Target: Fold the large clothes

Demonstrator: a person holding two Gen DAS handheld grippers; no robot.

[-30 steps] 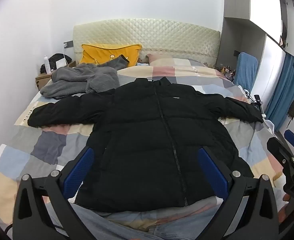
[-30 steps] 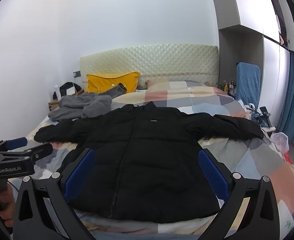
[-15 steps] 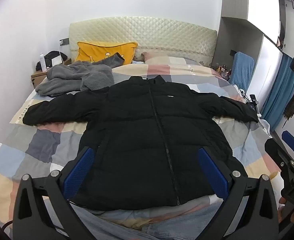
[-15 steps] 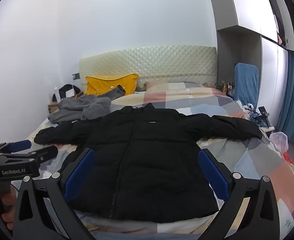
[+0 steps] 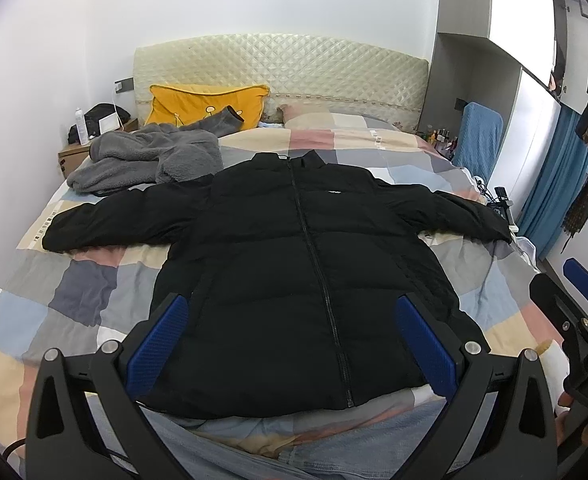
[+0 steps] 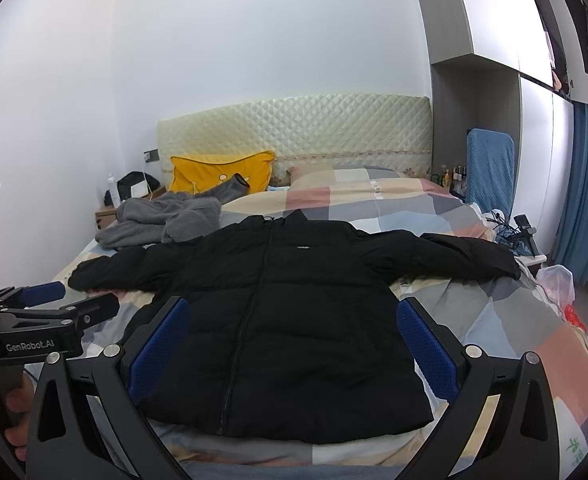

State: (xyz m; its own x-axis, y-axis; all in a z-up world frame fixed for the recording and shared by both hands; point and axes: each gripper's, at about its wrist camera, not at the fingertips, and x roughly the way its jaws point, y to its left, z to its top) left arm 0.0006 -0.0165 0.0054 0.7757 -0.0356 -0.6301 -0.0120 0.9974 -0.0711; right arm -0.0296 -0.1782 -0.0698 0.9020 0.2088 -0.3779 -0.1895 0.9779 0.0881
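Observation:
A black puffer jacket (image 5: 294, 272) lies flat and zipped on the checked bed cover, front up, both sleeves spread out sideways; it also shows in the right wrist view (image 6: 285, 300). My left gripper (image 5: 291, 344) is open and empty, held above the jacket's hem. My right gripper (image 6: 291, 344) is open and empty, also above the hem, further right. The right gripper shows at the right edge of the left wrist view (image 5: 574, 312). The left gripper shows at the left edge of the right wrist view (image 6: 41, 312).
A grey fleece garment (image 5: 145, 160) lies heaped at the bed's far left, by a yellow pillow (image 5: 205, 104). A nightstand (image 5: 81, 148) stands left of the bed. A blue-covered chair (image 5: 476, 140) and blue curtains (image 5: 550, 184) are on the right. Blue denim (image 5: 294, 452) lies at the near edge.
Both grippers have shifted slightly; the left view has tilted and moved a little left over the jacket. The jacket has not moved. Both grippers stay open.

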